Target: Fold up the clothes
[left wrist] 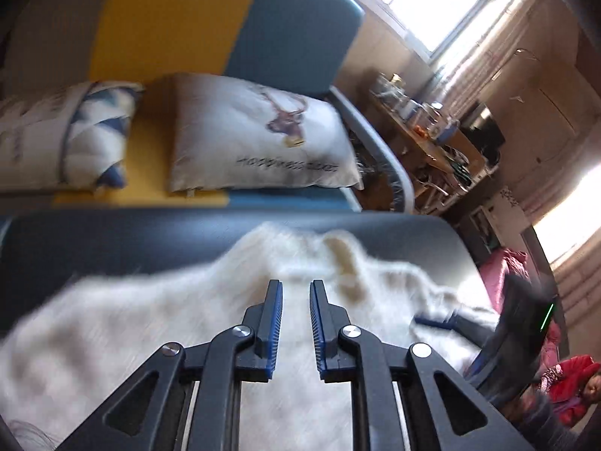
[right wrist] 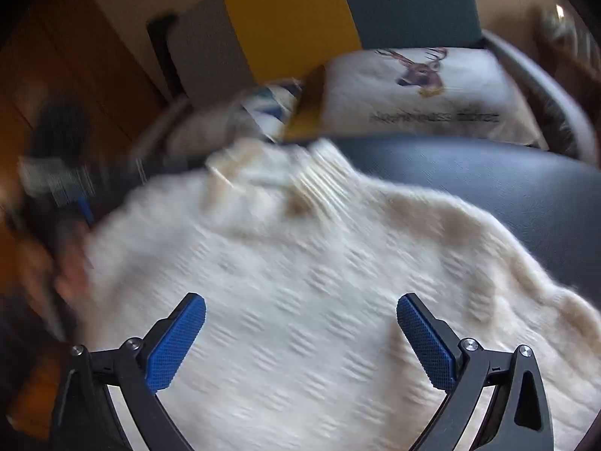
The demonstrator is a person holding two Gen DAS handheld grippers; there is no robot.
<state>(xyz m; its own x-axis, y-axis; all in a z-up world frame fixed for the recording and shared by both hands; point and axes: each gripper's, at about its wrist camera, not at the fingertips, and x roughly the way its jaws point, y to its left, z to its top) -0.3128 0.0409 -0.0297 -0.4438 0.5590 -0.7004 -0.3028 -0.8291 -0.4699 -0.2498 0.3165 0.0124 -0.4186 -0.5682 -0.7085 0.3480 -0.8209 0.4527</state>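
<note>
A cream knitted sweater (left wrist: 112,338) lies spread on a dark padded surface (left wrist: 112,240). My left gripper (left wrist: 295,285) hovers over the sweater's middle, its blue pads a narrow gap apart with no cloth between them. In the right wrist view the sweater (right wrist: 300,263) fills the foreground, its ribbed collar (right wrist: 323,176) at the far end. The right gripper (right wrist: 300,304) stands wide open just above the knit, holding nothing. A blurred dark shape at the sweater's left edge is the left gripper (right wrist: 75,203). The right gripper (left wrist: 507,338) shows blurred at the sweater's right side.
Behind the dark surface (right wrist: 488,188) stands a yellow and blue sofa (left wrist: 293,37) with a deer-print pillow (left wrist: 263,131) and a blue-patterned pillow (left wrist: 75,131). A cluttered wooden desk (left wrist: 420,131) stands to the right under a bright window. Pink and red cloth (left wrist: 511,270) lies beyond the right edge.
</note>
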